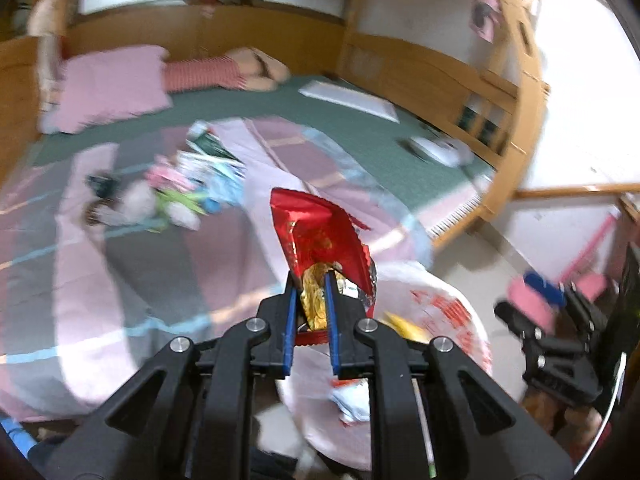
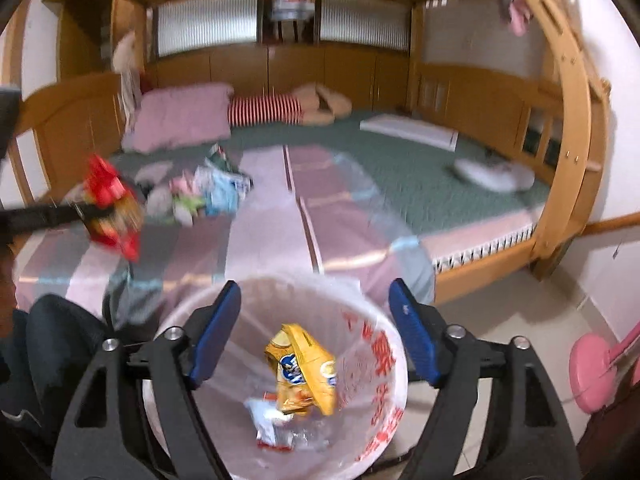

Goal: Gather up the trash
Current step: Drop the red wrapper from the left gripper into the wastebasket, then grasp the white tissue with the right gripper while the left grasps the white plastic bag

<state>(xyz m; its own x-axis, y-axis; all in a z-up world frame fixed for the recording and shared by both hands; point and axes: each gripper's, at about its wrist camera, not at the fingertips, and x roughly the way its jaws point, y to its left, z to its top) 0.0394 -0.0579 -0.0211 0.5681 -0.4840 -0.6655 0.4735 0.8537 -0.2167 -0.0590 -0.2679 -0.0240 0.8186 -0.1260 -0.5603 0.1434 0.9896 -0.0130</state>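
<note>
My left gripper (image 1: 311,280) is clamped on a red snack wrapper (image 1: 320,236), its blue pads pinching the crumpled gold-lined lower part while the rest of the foil stands up above the fingertips. I carry it in the air near the foot edge of the bed (image 1: 168,264), just short of the lined trash bin (image 2: 372,312) that stands on the floor against that edge. My right gripper (image 2: 314,320) hangs over the bin with its fingers wide apart and nothing between them; below it an orange chip bag (image 2: 308,368) and a few small wrappers already lie at the bottom.

More trash (image 1: 188,184) is left in a loose pile on the striped blanket, toward the pillow end of the bed.

The risk I judge here is in the release. The wrapper is light and stiff, and I hold it by one end only, so if I open before it is squarely above the rim it could catch the liner's edge or flutter onto the floor or blanket. The foil might also cling to a pad instead of dropping. My right gripper sits over the same opening, so the two tools could knock together as I bring the wrapper across.
</note>
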